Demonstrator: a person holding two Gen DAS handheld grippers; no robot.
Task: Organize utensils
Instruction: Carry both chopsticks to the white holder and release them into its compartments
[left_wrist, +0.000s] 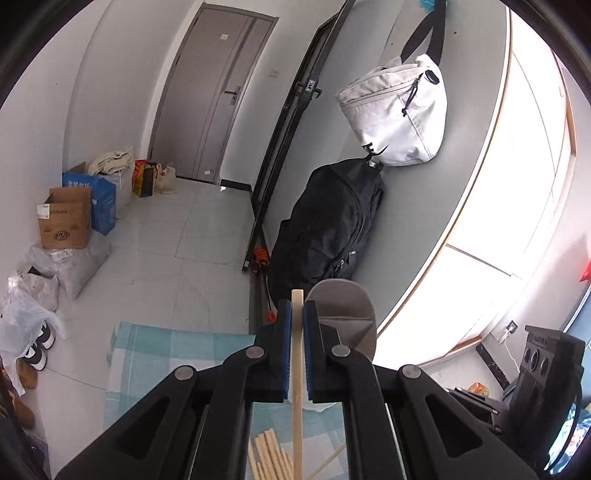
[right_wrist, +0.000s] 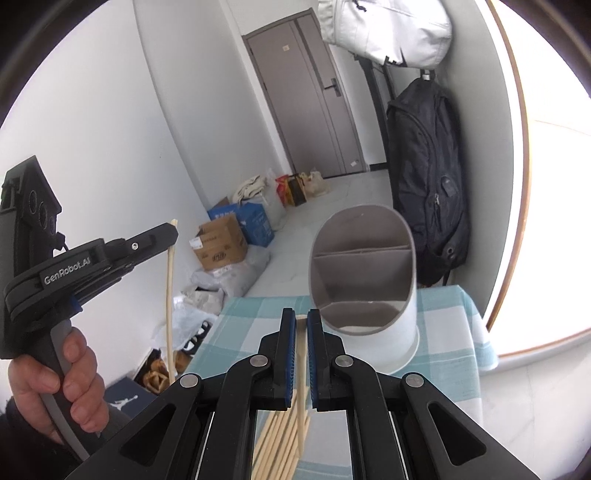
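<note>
Holding one wooden chopstick apiece, both grippers sit over the bench w/ its teal checked cloth. The left gripper has its fingers pressed onto a stick that pokes just past the tips and runs down between them; the right wrist view shows that same stick hanging long below the left gripper, lifted clear of the bench and off to the left. The right gripper is low over the cloth, its fingers pinching a second chopstick whose end shows between the blue pads; whether it's lifted yet can't be told. The rest of the chopsticks lie in a loose pile on the cloth beneath the right gripper. The holder, a white cup w/ a grey divided insert, stands upright on the bench just ahead-right of the right gripper, its compartments apparently empty. Judgement: the sticks are light, stiff, smooth & thin, so they'd likely pivot or slip in a pinch; taking hold near the upper third, leaving a long free end, should let each drop end-first into a compartment w/o knocking the cup, which looks light & tippable.
</note>
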